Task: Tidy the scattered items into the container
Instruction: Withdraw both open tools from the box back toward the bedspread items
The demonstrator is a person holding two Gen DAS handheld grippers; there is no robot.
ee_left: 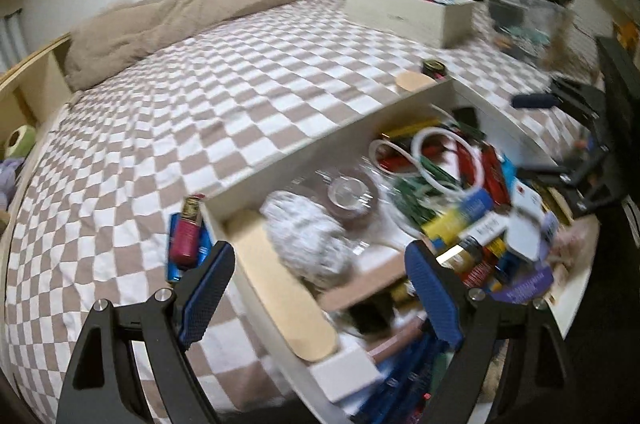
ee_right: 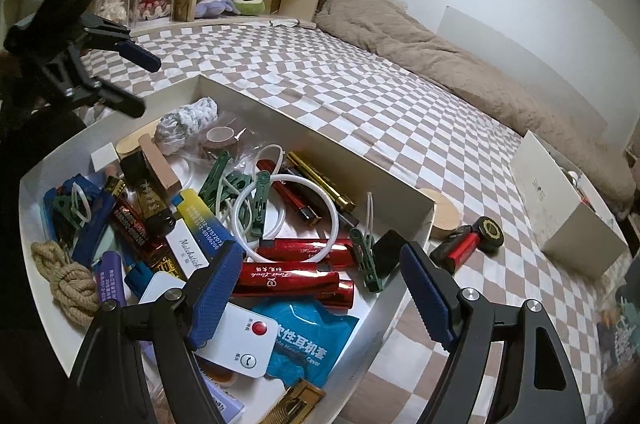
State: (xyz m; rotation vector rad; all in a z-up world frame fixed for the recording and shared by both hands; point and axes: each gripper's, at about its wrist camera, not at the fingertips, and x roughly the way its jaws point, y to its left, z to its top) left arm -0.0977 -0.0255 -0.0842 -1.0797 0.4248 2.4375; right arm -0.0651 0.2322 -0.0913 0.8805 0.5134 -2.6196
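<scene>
Right now the right gripper (ee_right: 322,252) is hovering over the near end of the container (ee_right: 320,139), a shallow white cardboard box that is sitting on a brown-and-white checked bedsheet (ee_right: 400,95). Its blue ribbed pads are standing apart with nothing between them. The left gripper (ee_left: 320,252) is hanging above the box's far end, its jaws also spread and empty.

Inside, a jumble is lying in a heap:
- three shiny red foil tubes (ee_right: 288,280) are lying side by side
- three dark green plastic pegs (ee_right: 258,203) are lying scattered among them
- one thin white ring (ee_right: 335,220) is resting over the tubes
- one knotted length of beige rope (ee_right: 64,276) is sitting at the near left corner
- one crumpled grey-white wad (ee_right: 188,123) and one roll of brownish tape (ee_right: 220,137) are sitting at the far end
- one flat white remote (ee_right: 240,340) with a red button is lying beside a glossy blue packet (ee_right: 308,344)

Outside, a round wooden disc (ee_right: 440,216) is touching the box's corner, and a red cylinder with a round black cap (ee_right: 468,244) is lying just beside the disc. By the opposite end, a magenta lighter (ee_left: 186,236) is resting on something blue. A second white box (ee_right: 560,216) is standing well apart.
</scene>
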